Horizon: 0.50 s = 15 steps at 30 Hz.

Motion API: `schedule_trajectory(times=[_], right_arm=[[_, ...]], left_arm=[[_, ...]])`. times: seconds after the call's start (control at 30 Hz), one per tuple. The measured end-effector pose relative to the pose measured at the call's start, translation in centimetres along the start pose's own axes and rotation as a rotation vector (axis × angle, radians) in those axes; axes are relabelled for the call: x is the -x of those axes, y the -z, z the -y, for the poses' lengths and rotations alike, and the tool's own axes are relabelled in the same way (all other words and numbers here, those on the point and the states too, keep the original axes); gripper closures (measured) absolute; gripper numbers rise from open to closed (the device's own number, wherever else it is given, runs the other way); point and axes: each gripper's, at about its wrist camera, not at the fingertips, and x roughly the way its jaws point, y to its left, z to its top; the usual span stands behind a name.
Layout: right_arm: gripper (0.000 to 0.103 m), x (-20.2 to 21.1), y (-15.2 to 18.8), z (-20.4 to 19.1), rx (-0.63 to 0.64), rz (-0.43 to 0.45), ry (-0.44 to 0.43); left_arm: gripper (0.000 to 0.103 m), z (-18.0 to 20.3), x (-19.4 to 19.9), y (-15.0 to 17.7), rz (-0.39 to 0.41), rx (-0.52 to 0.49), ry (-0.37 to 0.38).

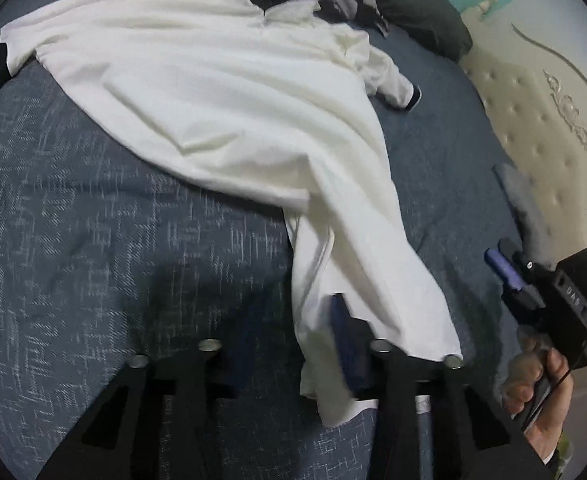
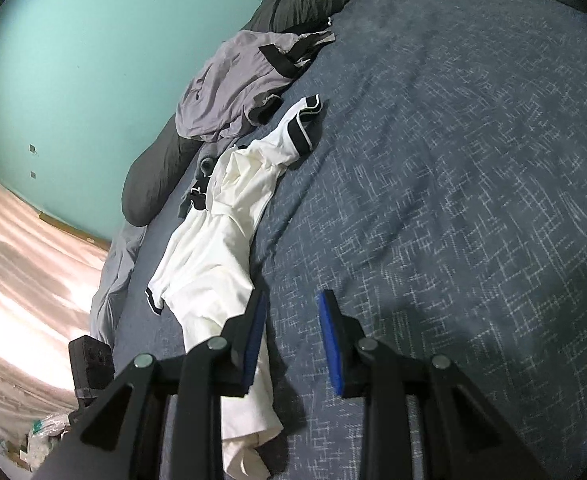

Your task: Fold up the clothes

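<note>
A wide bed under a dark blue quilt with a pale crosshatch pattern (image 2: 453, 200) fills both views, its edges cut off by the fisheye rim. On it lies a white short-sleeved polo shirt with black-and-white sleeve cuffs (image 1: 221, 92), spread flat near the collar and bunched into a narrow rope toward the hem. Beyond the collar sits a crumpled grey garment with black trim (image 2: 229, 88), partly hidden behind the shirt in the left view. The left gripper (image 1: 297, 344) has its blue-padded fingers spread, the shirt hem draped over the right-hand one; motion blur hides whether any cloth is pinched. The right gripper (image 2: 293, 332) stands open, its left finger touching the bunched hem without holding it.
</note>
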Motion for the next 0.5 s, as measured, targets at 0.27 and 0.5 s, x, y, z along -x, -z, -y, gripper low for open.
schedule_trajectory(times=[0.27,0.5], right_arm=[[0.074,-0.1,0.2,0.2,-0.007,0.001,0.000],[0.073,-0.7,0.6,0.1,-0.014,-0.011,0.006]], left_arm=[[0.100,0.0,0.2,0.7,-0.013,-0.024,-0.008],[0.101,-0.9,4.7,0.5,0.051,-0.028,-0.022]])
